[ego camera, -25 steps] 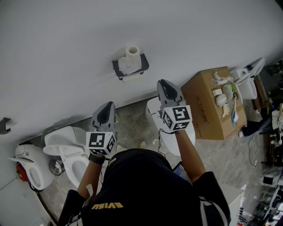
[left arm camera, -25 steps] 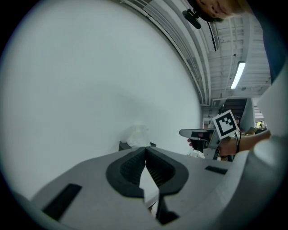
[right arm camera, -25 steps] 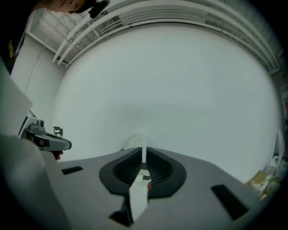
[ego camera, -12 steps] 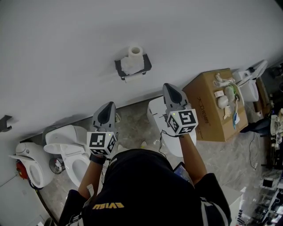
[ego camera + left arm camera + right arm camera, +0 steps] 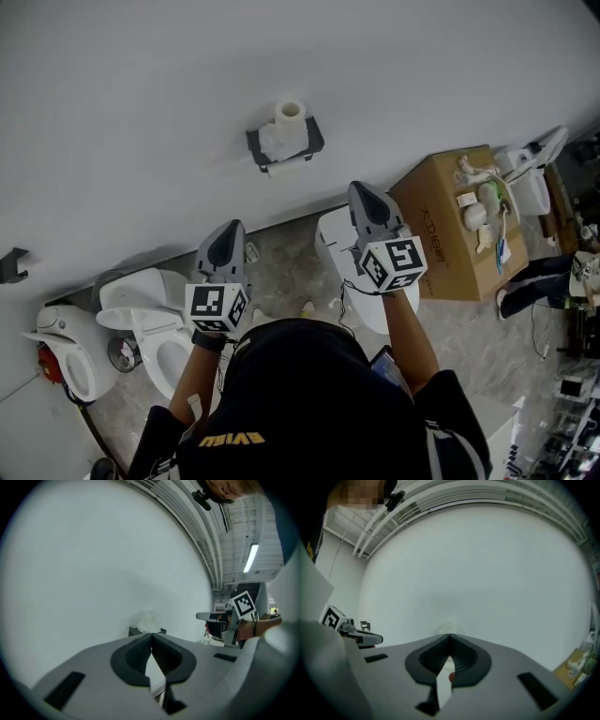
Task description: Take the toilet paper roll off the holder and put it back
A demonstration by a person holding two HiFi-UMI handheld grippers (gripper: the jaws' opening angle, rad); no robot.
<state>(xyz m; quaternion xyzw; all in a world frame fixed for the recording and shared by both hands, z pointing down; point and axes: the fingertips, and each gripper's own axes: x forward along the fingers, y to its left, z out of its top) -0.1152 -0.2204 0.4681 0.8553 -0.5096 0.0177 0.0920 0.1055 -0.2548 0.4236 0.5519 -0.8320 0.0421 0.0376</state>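
- We hold two tongs out in front of us, one in each hand, and both point at the white wall (image 5: 281,56).
- The left tongs (image 5: 229,229) are clenched. In the left gripper view the two dark pads meet at the tip and there is nothing between them.
- The right tongs (image 5: 360,188) are clenched too. In the right gripper view the pads also meet at the tip and hold nothing.
- The toilet paper roll (image 5: 289,112) is on the black holder (image 5: 310,141) on the wall. It stands up on end, and we can see the hole in its middle from above.
- A bit of white paper hangs down under the holder.
- In the head view the roll is up between the two tongs. Neither one touches it, and both are well apart from it.
- Each of the tongs has a cube with black and white squares near our hand.
- Under the left tongs a white toilet (image 5: 141,319) sits on the grey floor (image 5: 281,272).
- Another white toilet (image 5: 61,352) is further left.
- A brown box (image 5: 441,225) with small things on top stands just beside the right tongs.
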